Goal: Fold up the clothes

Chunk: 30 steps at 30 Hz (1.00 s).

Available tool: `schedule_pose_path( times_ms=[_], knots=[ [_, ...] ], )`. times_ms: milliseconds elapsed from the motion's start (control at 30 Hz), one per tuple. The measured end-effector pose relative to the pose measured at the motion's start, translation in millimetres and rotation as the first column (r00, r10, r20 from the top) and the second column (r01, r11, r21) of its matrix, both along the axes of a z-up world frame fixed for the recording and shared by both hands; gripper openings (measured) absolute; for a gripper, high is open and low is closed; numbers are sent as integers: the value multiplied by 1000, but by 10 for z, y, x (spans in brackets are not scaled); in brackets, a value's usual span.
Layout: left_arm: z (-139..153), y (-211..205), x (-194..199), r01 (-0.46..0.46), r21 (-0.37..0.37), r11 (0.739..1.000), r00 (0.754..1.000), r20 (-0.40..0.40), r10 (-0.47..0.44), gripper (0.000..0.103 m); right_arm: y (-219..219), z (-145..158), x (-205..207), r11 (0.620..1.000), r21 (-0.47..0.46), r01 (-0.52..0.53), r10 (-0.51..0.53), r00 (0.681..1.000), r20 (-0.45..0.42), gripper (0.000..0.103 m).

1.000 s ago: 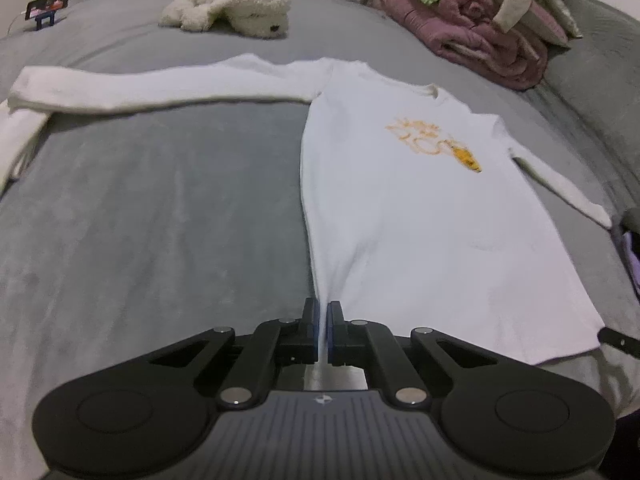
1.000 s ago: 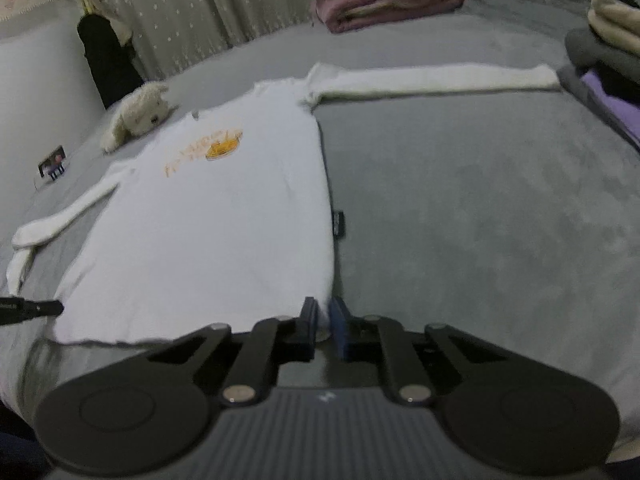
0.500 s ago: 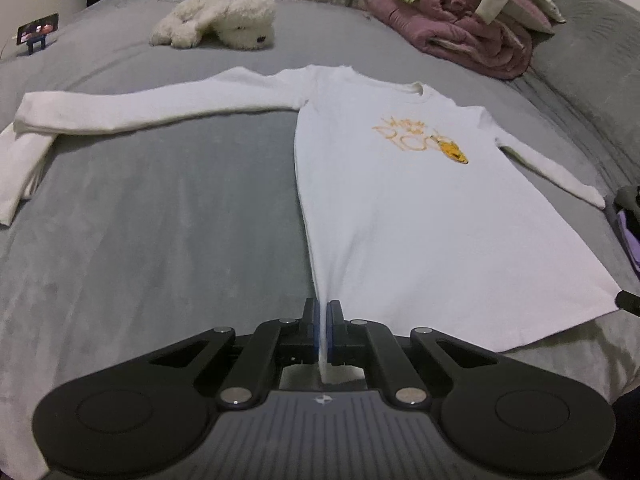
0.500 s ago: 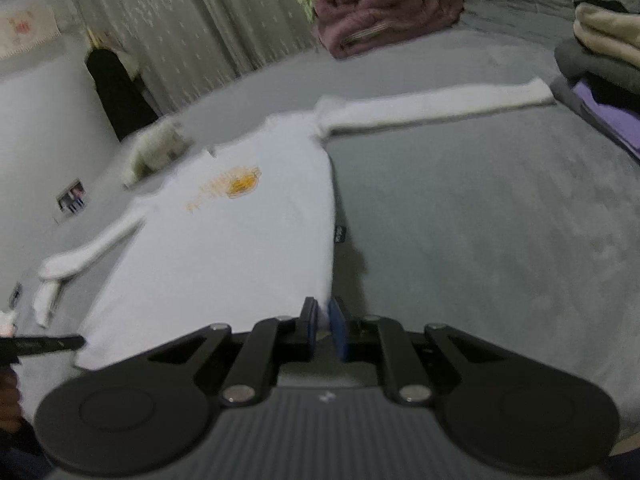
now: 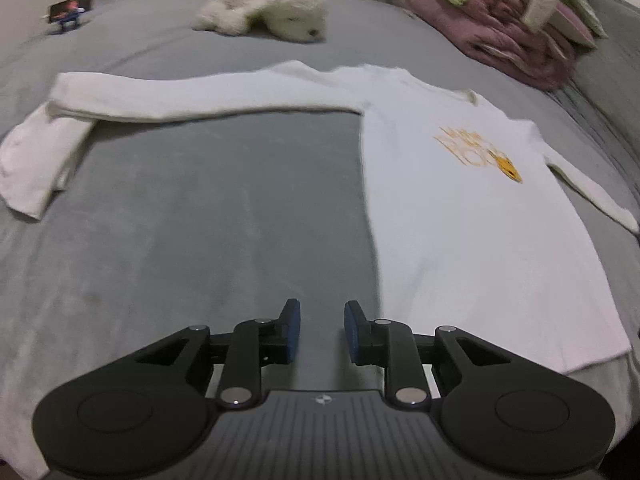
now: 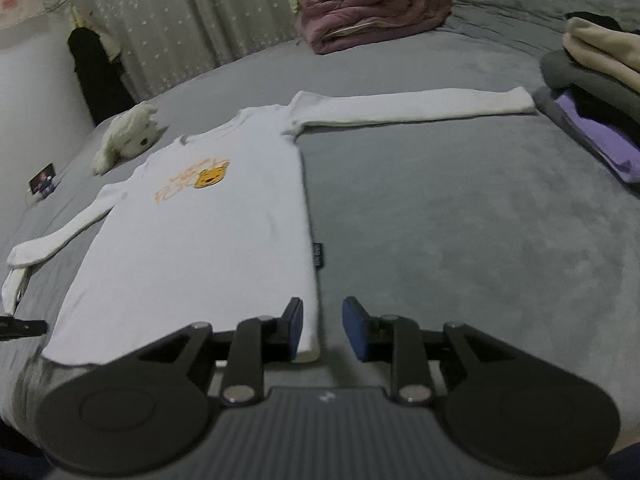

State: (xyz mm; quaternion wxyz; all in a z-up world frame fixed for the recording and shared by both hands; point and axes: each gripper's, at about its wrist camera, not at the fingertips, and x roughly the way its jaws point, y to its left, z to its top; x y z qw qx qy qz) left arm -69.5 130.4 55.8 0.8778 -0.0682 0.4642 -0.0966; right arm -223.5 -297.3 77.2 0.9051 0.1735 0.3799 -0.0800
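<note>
**A:** so what's actually readable here? The grey bed fills both views, but its near edge is buried under the gripper bodies and the far corners just blur out.

**B:** yeah. The white long-sleeve shirt is laid flat, print side up, across the middle of the bed with its hem toward the near edge. The left wrist view cuts off the bottom hem corner on the right side, and the orange print is smeared there. The right wrist view shows that print way better; it's a yellow bear face with lettering.

**A:** sleeves?

**B:** one runs straight out toward the bed's side in each view. Only the left wrist view shows clearly that the left-side sleeve's cuff end is bent back toward the near edge.

**A:** pile at the far edge?

**B:** maroon blanket stack with green stuff on top, cropped by the frame in both. The folded stack of clothes on the right edge of the bed only shows in the right wrist view, half cut off. The white plush toy shows in both.

**A:** grippers?

**B:** left gripper has its fingers spread apart with nothing between them, just left of the shirt's side edge. The right gripper is also spread and empty, straddling the hem corner. Can't tell if either is touching the fabric. Also a tiny dark tag on the side seam, right view only.
</note>
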Motion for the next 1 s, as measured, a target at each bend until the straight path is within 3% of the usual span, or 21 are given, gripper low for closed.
schedule_pose_path(
  times_ms=[133,300,433,500,633,667,867,1000],
  knots=[
    [-38,-2,55,-14,-28,1000,1000,-21,14,22,37,-5,27,1000,9,-16,16,1000,6,26],
    [-10,-57,150,-38,-13,999,999,-13,37,22,79,53,165,998,40,-44,43,999,26,33],
    [49,-69,253,-47,-7,999,999,12,47,22,146,143,319,995,57,-81,77,995,57,46],
    [66,-64,313,-59,0,998,998,17,59,22,162,203,412,994,60,-91,86,993,76,53],
    [117,-68,449,-72,-6,997,997,32,72,24,181,315,601,993,62,-100,93,989,113,95],
    [133,-83,478,-74,-5,997,996,40,74,29,180,338,649,993,61,-97,89,989,121,98],
    [228,-174,652,-87,4,996,992,90,86,47,172,475,936,995,56,-79,68,982,174,103],
    [273,-243,773,-93,-29,995,989,117,96,53,161,567,1123,997,45,-63,52,976,209,103]
  ],
)
